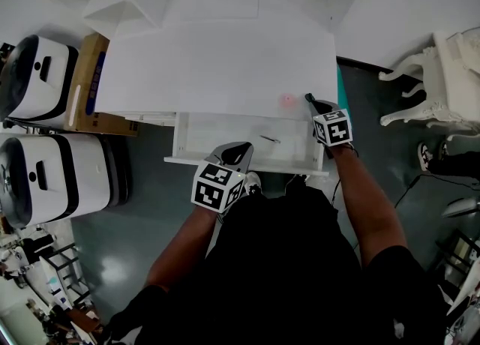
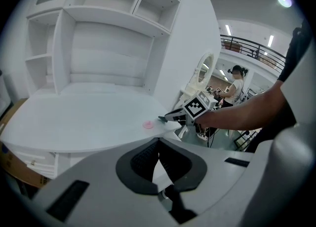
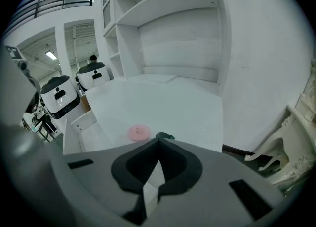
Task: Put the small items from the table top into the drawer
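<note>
Two white-and-black machines (image 1: 46, 175) stand on the floor at the far left, with a cardboard box (image 1: 88, 85) just beside the upper one and against the left end of the white counter (image 1: 217, 58). Open white shelves (image 2: 98, 33) rise at the back of the counter.

Below the counter's front edge the drawer (image 1: 217, 135) stands pulled out. The left gripper (image 1: 241, 150) hangs over the drawer's front rail, pointing down toward the counter. In the left gripper view its fingers are together, with nothing at their tips. A little to the right, a thin dark item (image 1: 270, 139) lies on the drawer floor, apart from the left gripper.

Further right, near the counter's front right corner, a small pink disc (image 1: 287, 100) lies flat on the top. The right gripper (image 1: 309, 98) comes in just beside it from the right, angled down, with its tips low over the counter. In the right gripper view its fingers are closed, and a small dark green piece (image 3: 165, 135) sticks out right where they meet, pinched at the tips. The pink disc sits just left of that piece and is not touched by the fingers.

A white carved piece of furniture (image 1: 439, 73) stands on the dark floor at the far right, well apart from the counter.
</note>
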The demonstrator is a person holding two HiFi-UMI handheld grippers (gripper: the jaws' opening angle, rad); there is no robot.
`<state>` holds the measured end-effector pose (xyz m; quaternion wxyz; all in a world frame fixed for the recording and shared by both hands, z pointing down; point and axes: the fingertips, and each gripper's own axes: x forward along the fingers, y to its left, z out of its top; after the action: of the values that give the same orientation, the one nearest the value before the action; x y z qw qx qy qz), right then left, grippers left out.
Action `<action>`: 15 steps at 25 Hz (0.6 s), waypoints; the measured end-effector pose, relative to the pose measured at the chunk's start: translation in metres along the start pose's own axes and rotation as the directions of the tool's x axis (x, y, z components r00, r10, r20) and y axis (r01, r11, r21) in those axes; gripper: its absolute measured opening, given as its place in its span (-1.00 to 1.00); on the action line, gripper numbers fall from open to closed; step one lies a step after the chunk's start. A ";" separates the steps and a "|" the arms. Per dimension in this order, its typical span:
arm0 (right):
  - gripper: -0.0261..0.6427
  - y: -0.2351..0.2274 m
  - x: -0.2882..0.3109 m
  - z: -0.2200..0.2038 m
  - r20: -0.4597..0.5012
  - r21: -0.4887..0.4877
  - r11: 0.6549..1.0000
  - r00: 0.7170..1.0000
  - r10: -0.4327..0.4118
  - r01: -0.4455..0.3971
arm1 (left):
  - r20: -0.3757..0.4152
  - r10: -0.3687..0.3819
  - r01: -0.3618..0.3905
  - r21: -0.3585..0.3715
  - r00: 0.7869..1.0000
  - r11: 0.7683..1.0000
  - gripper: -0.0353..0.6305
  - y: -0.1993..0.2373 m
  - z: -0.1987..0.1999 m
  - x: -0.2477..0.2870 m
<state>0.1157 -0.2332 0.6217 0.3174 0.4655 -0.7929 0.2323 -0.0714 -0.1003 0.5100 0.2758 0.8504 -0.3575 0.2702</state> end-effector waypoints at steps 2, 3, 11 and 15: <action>-0.85 0.001 -0.006 0.004 0.018 0.005 1.000 1.000 0.001 -0.001 | 0.001 -0.003 0.003 0.002 1.000 1.000 -0.86 0.000 0.000 0.000; -0.85 0.001 -0.008 0.006 0.025 0.008 1.000 1.000 0.003 -0.003 | 0.003 -0.004 0.004 0.003 1.000 1.000 -0.86 0.000 0.001 0.000; -0.85 0.014 -0.034 0.009 0.071 0.022 0.999 0.997 0.034 -0.036 | 0.008 -0.014 0.014 0.010 1.000 1.000 -0.86 -0.003 0.003 0.004; -0.85 0.029 -0.045 0.001 0.069 0.012 0.998 0.995 0.068 -0.069 | 0.009 -0.018 0.018 0.009 1.000 1.000 -0.86 -0.003 0.003 0.005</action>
<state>0.1058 -0.1937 0.5867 0.2785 0.4481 -0.8171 0.2325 -0.0654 -0.1029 0.5110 0.2727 0.8560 -0.3500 0.2652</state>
